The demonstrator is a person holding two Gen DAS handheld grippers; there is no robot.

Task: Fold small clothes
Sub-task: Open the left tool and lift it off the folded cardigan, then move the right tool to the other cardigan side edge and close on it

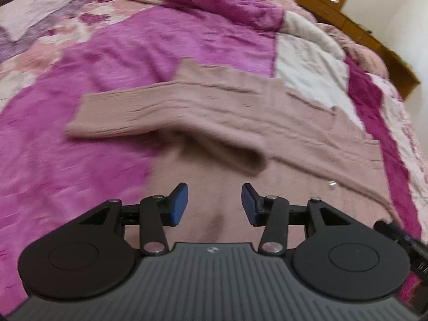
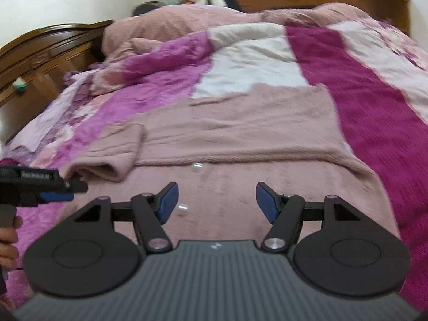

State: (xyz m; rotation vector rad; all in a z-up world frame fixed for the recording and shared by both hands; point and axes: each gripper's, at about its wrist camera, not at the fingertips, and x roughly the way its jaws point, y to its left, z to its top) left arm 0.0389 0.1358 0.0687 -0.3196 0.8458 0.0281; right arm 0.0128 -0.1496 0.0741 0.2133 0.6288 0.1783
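Observation:
A dusty pink knit sweater (image 1: pixel 240 123) lies spread on the bed, one sleeve (image 1: pixel 128 115) stretched out to the left. It also shows in the right wrist view (image 2: pixel 240 133), with the sleeve cuff (image 2: pixel 107 155) folded at the left and small clear buttons (image 2: pixel 197 166) on its front. My left gripper (image 1: pixel 214 204) is open and empty just above the sweater's near part; it also shows at the left edge of the right wrist view (image 2: pixel 64 188). My right gripper (image 2: pixel 216 202) is open and empty above the sweater's lower front.
The bed is covered by a magenta, pink and white patchwork quilt (image 1: pixel 80 133), bunched at the far end (image 2: pixel 160 53). A dark wooden headboard (image 2: pixel 40 53) stands at the left, a wooden frame (image 1: pixel 374 40) and a window behind.

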